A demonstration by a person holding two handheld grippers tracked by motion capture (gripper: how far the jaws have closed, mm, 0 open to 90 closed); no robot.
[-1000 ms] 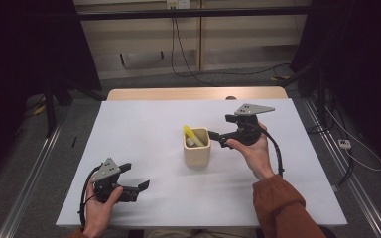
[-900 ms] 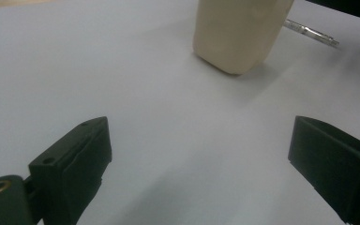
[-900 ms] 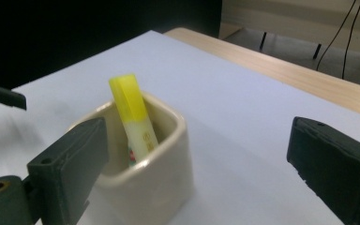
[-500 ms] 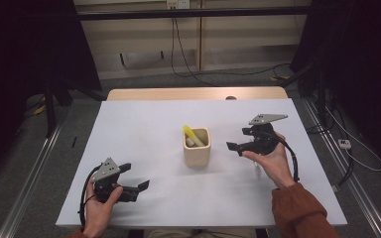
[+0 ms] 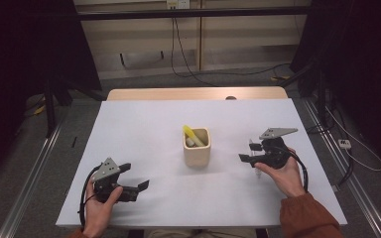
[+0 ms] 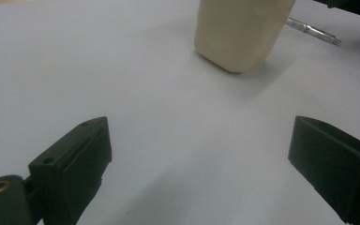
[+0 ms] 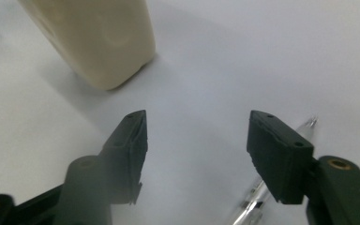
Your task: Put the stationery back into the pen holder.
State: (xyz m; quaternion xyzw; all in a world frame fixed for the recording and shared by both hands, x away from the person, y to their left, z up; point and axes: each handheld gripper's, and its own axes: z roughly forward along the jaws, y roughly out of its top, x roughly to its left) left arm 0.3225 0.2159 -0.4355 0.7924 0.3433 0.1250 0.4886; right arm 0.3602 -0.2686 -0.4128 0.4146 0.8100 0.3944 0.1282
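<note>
Right gripper view: the right tongs point(image 7: 194, 154), unclenched, have just been closing beside the pen point(image 7: 258, 197), not around it; they may nudge it away across the counter point(image 7: 243, 56). Left tongs point(image 6: 206, 164) gape empty.

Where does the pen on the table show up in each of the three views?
High view: the pen lies right of the cup, partly behind the right gripper.
Left gripper view: top right, beyond the cup, pen at.
Right gripper view: bottom right, behind the right-hand jaw, pen at.
Shared landmark: the cup.
</note>
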